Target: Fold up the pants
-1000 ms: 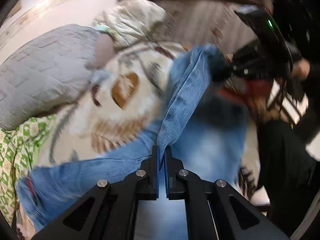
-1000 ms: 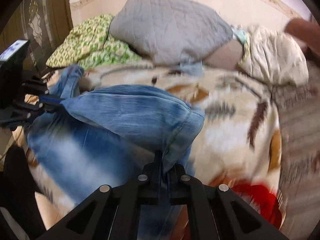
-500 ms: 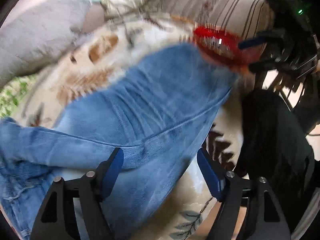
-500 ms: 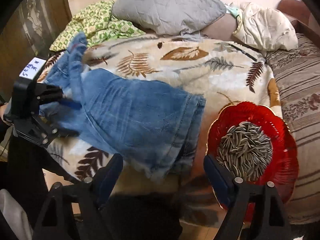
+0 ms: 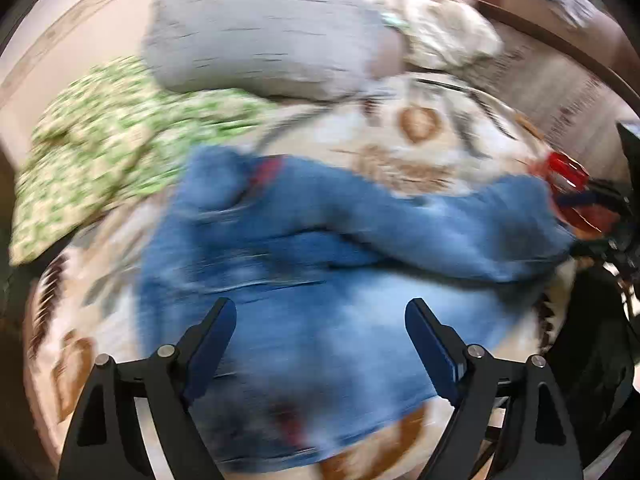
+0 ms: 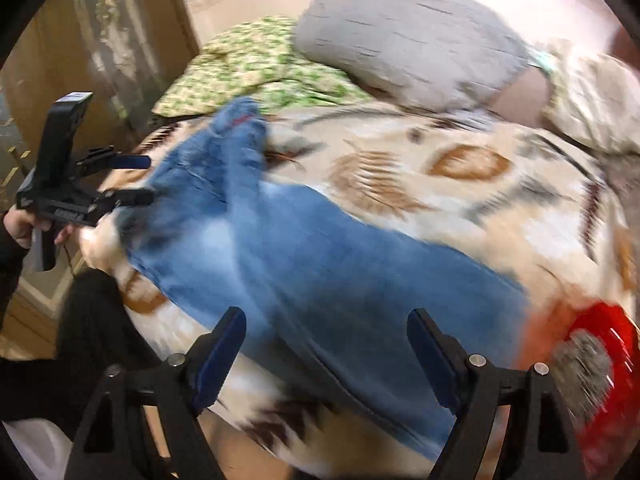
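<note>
Blue jeans (image 5: 320,240) lie folded over on the leaf-patterned blanket (image 6: 480,200), blurred by motion in both views. My left gripper (image 5: 320,306) hovers above the wide end of the jeans. Its jaws are opening, with no cloth pinched between the pads. In the right wrist view the jeans (image 6: 320,260) stretch from upper left to lower right. My right gripper (image 6: 326,314) stands open over their near edge and holds nothing. That view also shows the left gripper (image 6: 149,180), wide apart at the jeans' far end and held by a hand (image 6: 20,224).
A red bowl of sunflower seeds (image 6: 600,360) sits on the blanket close to the jeans' end. A grey pillow (image 5: 260,36), a green patterned cloth (image 5: 100,140) and a cream bundle (image 6: 592,92) lie at the back. The person's dark trousers (image 6: 92,320) stand at the bed's edge.
Both grippers were shut on jeans fabric; both have let go and opened wide. The jeans have dropped flat onto the blanket. Both views have swung sideways and are now blurred.
</note>
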A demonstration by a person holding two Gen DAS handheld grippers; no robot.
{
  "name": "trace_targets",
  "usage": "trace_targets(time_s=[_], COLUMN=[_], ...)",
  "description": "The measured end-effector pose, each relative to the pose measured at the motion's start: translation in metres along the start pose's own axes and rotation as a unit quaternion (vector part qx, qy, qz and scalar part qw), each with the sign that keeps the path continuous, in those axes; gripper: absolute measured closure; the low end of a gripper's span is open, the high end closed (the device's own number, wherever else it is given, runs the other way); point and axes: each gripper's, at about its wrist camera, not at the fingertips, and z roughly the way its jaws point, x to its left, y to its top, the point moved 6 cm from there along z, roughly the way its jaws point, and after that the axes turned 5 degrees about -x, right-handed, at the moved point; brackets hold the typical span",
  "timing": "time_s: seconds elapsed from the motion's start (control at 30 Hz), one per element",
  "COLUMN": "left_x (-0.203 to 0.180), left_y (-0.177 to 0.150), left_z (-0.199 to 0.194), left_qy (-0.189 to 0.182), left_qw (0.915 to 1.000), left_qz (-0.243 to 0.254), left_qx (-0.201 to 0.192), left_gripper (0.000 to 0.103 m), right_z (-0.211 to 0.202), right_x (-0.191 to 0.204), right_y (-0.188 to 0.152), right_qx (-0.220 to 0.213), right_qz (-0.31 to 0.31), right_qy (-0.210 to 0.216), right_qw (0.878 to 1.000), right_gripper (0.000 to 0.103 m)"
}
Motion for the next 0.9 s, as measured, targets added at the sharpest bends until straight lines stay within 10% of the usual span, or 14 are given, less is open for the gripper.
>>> trace_targets(time_s=[0.23, 0.73, 0.77, 0.8, 0.83, 0.9], left_x=[0.088, 0.125, 0.122, 0.116, 0.11, 0.103], left_y=[0.015, 0.105, 0.106, 0.105, 0.102, 0.096], left_z=[-0.007, 0.139, 0.145, 0.149, 0.153, 0.149], left_qy=[0.071, 0.021, 0.013, -0.013, -0.041, -0.03], left_qw=[0.997, 0.999, 0.9991, 0.9992, 0.9979, 0.9982], left_qz=[-0.032, -0.017, -0.014, -0.005, -0.003, 0.01], left_qx=[0.005, 0.036, 0.038, 0.038, 0.05, 0.05], left_gripper=[0.012, 0.011, 0.014, 0.06, 0.094, 0.099], right_z=[0.053, 0.164, 0.168, 0.173, 0.176, 0.175], right_x=[0.058, 0.054, 0.052, 0.052, 0.052, 0.055], right_y=[0.05, 0.108, 0.109, 0.109, 0.109, 0.109], right_qx=[-0.018, -0.026, -0.028, -0.018, -0.012, -0.015], right_qz=[-0.022, 0.051, 0.055, 0.058, 0.062, 0.054], right_qy=[0.05, 0.029, 0.036, 0.046, 0.053, 0.059], right_qw=[0.998, 0.998, 0.997, 0.997, 0.997, 0.997], right_gripper=[0.018, 0.027, 0.058, 0.089, 0.09, 0.093])
